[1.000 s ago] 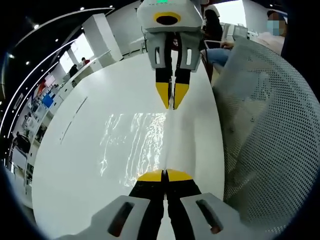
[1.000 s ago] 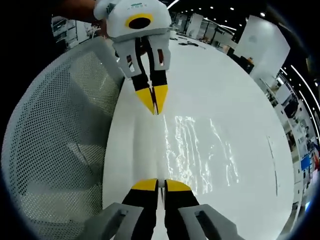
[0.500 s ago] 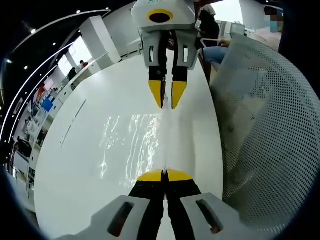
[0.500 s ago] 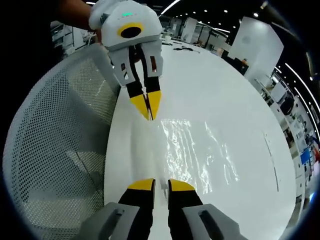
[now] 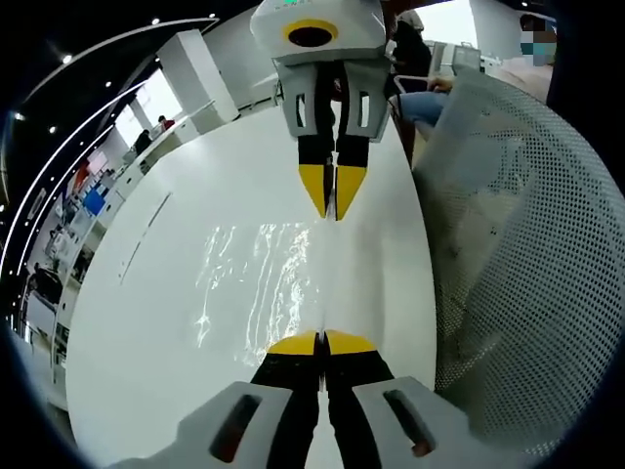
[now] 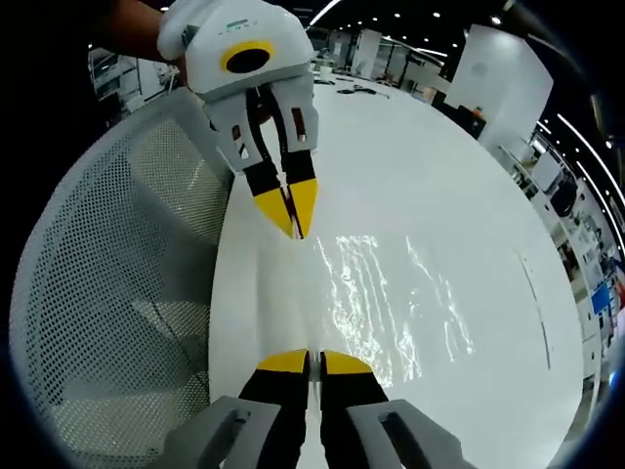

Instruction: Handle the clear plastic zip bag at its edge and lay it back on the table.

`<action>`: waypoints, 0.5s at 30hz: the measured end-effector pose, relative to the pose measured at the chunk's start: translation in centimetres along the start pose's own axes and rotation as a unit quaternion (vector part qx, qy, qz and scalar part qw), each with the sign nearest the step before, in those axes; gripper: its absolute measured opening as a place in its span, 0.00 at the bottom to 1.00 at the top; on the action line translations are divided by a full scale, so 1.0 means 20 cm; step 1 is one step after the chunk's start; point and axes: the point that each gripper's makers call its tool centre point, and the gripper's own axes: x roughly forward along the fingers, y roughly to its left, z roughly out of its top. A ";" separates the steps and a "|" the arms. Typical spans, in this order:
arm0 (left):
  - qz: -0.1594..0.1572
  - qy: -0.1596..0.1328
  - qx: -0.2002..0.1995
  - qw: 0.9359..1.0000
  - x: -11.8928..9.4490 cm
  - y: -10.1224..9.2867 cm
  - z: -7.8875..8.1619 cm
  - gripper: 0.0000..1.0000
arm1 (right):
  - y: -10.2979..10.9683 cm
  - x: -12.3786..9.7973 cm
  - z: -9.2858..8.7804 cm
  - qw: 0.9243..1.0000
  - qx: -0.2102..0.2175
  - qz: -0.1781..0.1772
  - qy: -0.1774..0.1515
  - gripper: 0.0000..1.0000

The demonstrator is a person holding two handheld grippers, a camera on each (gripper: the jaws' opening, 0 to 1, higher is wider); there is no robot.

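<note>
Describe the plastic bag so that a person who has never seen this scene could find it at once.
Look at the big white table beside the white mesh chair. Near the table's chair-side edge, between the two grippers with yellow-tipped fingers, lies the clear zip bag. It is see-through, so only its wrinkled, shiny glare sets it apart from the plain matte tabletop.

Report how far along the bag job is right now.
Done: the bag lies flat on the white table, glinting in both views. In hand: the left hand-held gripper and the right hand-held gripper both look shut at its near edge, by the mesh chair. Left: let go of the edge and draw both clear.
</note>
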 end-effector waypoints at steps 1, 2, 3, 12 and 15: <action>-0.002 -0.001 -0.002 1.000 0.00 0.00 0.00 0.00 | 0.00 0.00 0.01 1.000 -0.002 0.000 -0.002 0.00; -0.003 -0.003 -0.002 1.000 0.01 -0.01 0.01 0.00 | 0.01 0.00 0.01 1.000 -0.002 0.001 -0.004 0.00; -0.004 -0.004 -0.001 1.000 0.01 -0.01 0.01 0.00 | 0.01 0.00 0.01 1.000 -0.002 0.001 -0.005 0.00; -0.006 -0.008 -0.004 1.000 0.02 -0.01 0.04 0.00 | 0.01 -0.01 0.08 1.000 -0.011 0.000 -0.028 0.00; 0.001 -0.014 -0.001 1.000 0.02 -0.01 0.05 0.00 | 0.00 -0.02 0.07 0.999 -0.024 -0.004 -0.029 0.00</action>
